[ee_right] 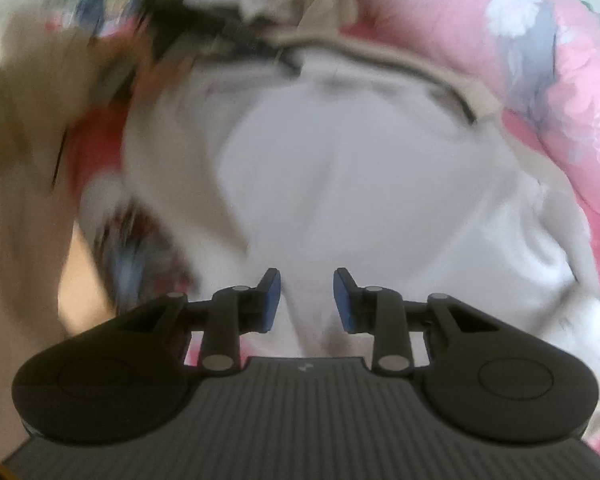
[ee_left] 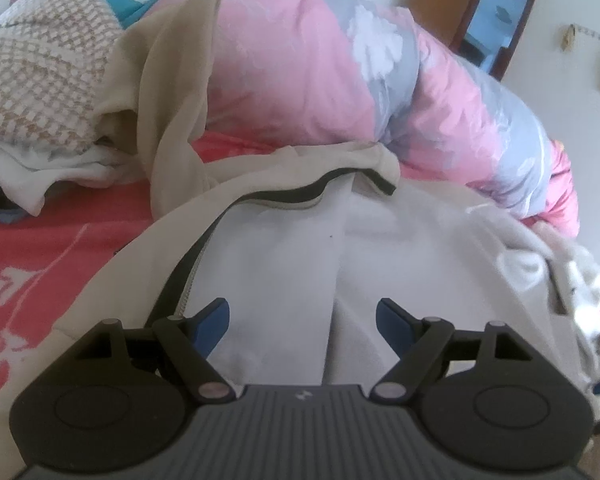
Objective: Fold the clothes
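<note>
A beige jacket (ee_left: 284, 240) with pale white lining and a dark zipper edge lies opened on the bed. One sleeve (ee_left: 180, 92) trails up toward the far clothes. My left gripper (ee_left: 303, 322) hovers over the lining, jaws wide open, and nothing sits between the blue pads (ee_left: 214, 324). The right wrist view is blurred by motion. There, my right gripper (ee_right: 307, 300) has its pads close together around a raised fold of the jacket's white lining (ee_right: 332, 168). The jacket's zipper edge (ee_right: 456, 100) curves along the far side.
A rolled pink and grey floral duvet (ee_left: 340, 72) lies behind the jacket. A pile of other clothes (ee_left: 40, 88) sits at the far left. The red patterned bedsheet (ee_left: 40, 264) shows on the left. A brown door and window (ee_left: 496, 24) are at the back right.
</note>
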Available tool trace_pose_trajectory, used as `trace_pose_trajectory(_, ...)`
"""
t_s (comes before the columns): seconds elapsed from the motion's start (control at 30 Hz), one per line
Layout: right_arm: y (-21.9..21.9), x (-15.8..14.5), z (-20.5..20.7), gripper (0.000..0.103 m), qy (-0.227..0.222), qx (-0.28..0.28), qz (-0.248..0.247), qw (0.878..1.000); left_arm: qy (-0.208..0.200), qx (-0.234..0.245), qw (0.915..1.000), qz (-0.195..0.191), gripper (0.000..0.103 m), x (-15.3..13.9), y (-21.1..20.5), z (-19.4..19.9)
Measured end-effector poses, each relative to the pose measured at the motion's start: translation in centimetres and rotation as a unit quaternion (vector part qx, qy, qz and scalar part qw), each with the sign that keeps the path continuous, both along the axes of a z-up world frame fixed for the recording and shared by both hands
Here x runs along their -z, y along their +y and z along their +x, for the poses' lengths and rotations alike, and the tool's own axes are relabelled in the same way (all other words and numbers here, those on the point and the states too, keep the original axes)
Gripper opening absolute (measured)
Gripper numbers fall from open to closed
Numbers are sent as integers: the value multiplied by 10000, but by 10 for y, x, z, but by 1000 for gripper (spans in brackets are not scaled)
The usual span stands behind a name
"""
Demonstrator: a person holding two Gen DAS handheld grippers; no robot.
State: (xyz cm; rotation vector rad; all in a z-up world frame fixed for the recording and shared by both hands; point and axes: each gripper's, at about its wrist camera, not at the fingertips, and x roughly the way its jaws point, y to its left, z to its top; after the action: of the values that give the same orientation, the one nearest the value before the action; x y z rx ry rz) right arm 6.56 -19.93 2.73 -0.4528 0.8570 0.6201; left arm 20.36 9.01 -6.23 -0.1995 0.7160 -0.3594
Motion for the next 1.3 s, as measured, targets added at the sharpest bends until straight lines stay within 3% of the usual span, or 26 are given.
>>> trace_pose_trajectory(0.17,32,-1,44,29,-225,-589,536,9966,102,-119,9999,0,82,4,5,7)
trace_pose_trajectory(0.27,39,-2,78,29,-544,-393,631,9957,122,-130,9998,22,82,4,4,10)
trace_pose_trajectory(0.4,34,17,142,29,-606,475,636,9950,118,-121,9998,101,82,6,2,10)
trace_pose_trajectory(0.57,5,47,230,28,-503,1672,582,9829,117,-116,9998,124,82,8,2,12)
trace_pose_trajectory(0.7,-29,67,270,25,-686,2292,101,9709,116,-94,9997,179,82,9,0,13)
trace_pose_trajectory(0.87,-72,92,318,24,-908,3045,-501,9469,115,-93,9997,217,83,8,-1,12)
trace_pose_trajectory(0.97,-83,84,325,20,-813,3330,-389,9386,93,-98,9995,281,83,7,-4,12)
trace_pose_trajectory(1.0,-79,78,322,19,-847,3295,-280,9399,86,-101,9995,290,83,7,-4,11)
trace_pose_trajectory(1.07,-65,66,316,19,-793,2884,417,9533,78,-125,9995,295,83,7,-5,11)
trace_pose_trajectory(1.13,-45,67,318,19,-491,2471,958,9630,71,-154,9994,292,83,8,-5,11)
trace_pose_trajectory(1.23,-8,91,337,19,-97,1988,1051,9743,65,-152,9994,296,83,8,-5,10)
trace_pose_trajectory(1.3,9,107,362,19,-187,1950,907,9764,64,-138,9994,311,83,8,-6,11)
